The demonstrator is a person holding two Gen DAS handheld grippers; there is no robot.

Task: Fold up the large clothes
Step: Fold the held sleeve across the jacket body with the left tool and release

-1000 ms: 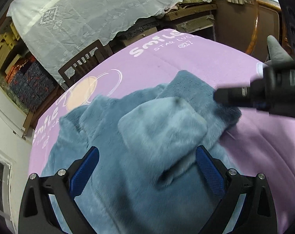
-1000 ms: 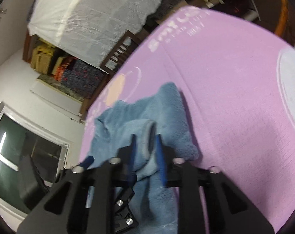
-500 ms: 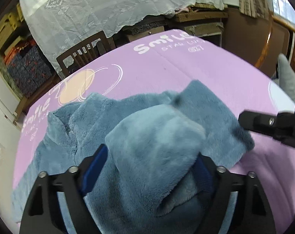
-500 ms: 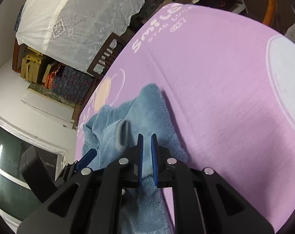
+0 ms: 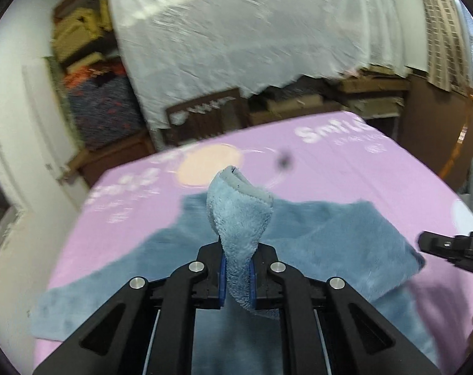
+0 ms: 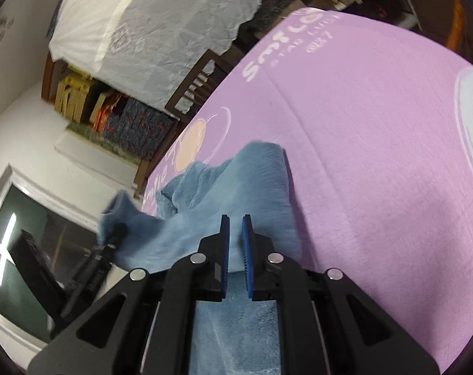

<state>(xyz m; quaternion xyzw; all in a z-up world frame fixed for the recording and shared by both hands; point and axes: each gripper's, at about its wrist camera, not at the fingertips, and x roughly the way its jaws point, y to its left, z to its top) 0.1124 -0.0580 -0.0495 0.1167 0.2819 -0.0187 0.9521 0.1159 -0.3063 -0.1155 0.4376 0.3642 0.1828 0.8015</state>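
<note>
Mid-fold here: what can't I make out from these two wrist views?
- Left wrist: blue fleece garment near edge, hidden behind the left gripper.
- Left wrist: chair and purple cloth lettering, motion-blurred.
- Right wrist: whether the right gripper pinches fleece; unclear.

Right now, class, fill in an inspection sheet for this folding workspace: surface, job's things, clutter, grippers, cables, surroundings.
Surface: purple printed cloth covers the table.
Job's things: blue fleece garment lies spread out; one cuff end is lifted.
Clutter: nothing seen.
Grippers: left gripper is shut on the cuff end; right gripper is nearly shut above the garment, and whether it pinches fabric is unclear.
Cables: nothing seen.
Surroundings: wooden chair, white lace sheet over furniture, stacked boxes.
</note>
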